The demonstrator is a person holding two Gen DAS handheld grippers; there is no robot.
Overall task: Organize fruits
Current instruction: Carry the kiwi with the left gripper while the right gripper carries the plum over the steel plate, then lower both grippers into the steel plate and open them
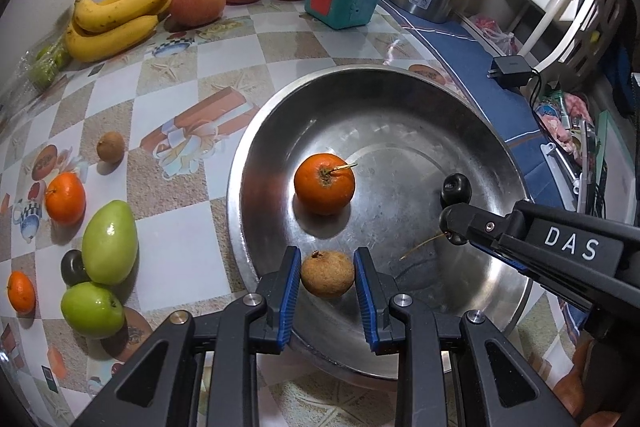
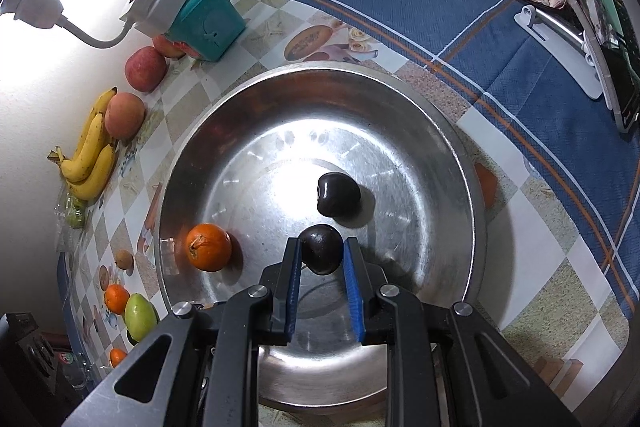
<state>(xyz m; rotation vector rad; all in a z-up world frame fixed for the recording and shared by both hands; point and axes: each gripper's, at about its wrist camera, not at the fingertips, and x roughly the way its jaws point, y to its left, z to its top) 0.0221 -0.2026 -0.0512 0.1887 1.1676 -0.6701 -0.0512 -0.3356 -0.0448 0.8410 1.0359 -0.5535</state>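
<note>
Fruits are partly gathered: the steel basin [image 1: 460, 99] holds a tangerine [image 1: 325, 183] and a dark cherry [image 2: 338, 194]. The left gripper [image 1: 327, 273] clamps a longan [image 1: 327, 273], the right gripper [image 2: 321, 254] a second cherry [image 2: 321, 254]; more wait on the tabletop [image 1: 192, 227].

We hold the left gripper [image 1: 327, 273] tilted steeply downward, its blue-padded fingers [image 1: 291, 281] closed on a small brown fruit [image 1: 327, 273]. Our right gripper [image 2: 321, 254] also points steeply down, fingers [image 2: 295, 267] clamped on a dark round fruit [image 2: 321, 254]. In the left wrist view the right gripper's black arm reaches in from the right edge.
</note>
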